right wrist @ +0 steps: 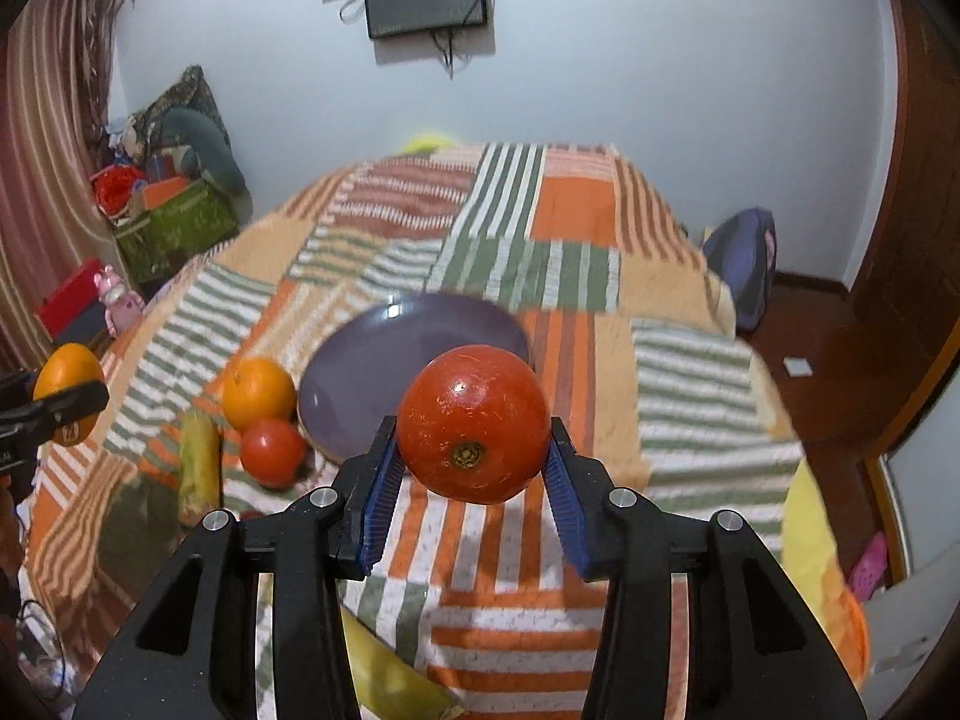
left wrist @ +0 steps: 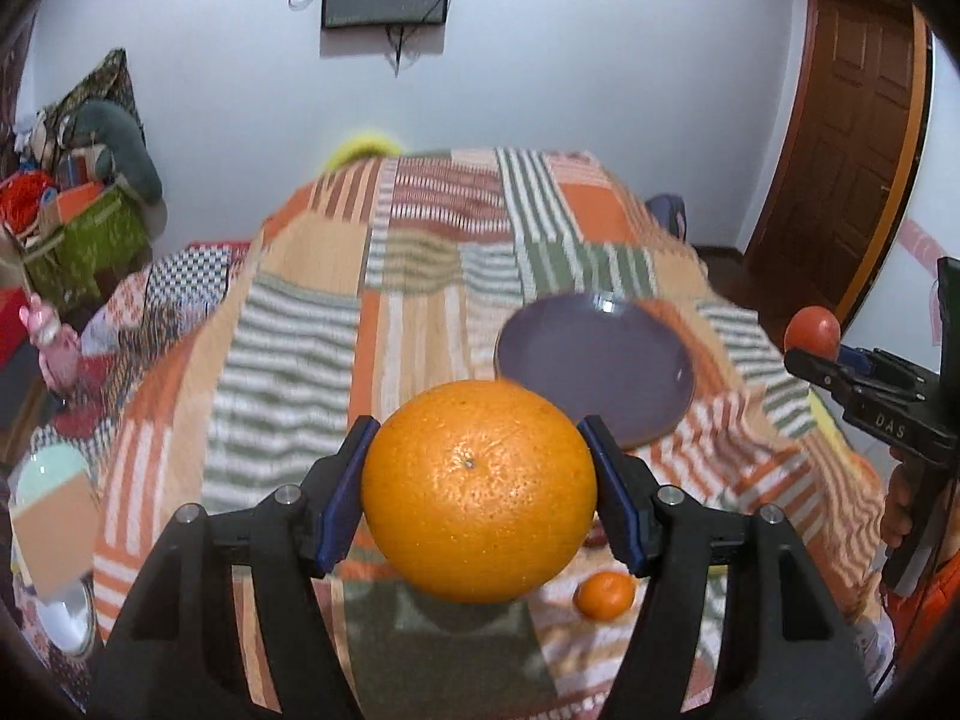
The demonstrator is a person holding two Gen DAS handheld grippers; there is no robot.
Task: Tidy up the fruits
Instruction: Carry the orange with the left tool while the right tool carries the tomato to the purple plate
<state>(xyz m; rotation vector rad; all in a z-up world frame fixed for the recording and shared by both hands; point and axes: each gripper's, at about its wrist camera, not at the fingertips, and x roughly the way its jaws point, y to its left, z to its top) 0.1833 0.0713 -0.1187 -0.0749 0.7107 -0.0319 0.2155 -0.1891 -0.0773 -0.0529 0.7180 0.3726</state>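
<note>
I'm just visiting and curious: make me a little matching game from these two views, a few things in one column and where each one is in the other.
Things:
1. large orange
2. red tomato
3. purple plate
4. small mandarin

Places:
A. lying on the cloth below the left gripper
B. bare, on the patchwork cloth
C. clamped in the right gripper
D. clamped in the left gripper

Pairs: 1-D, 2-C, 3-B, 4-A
</note>
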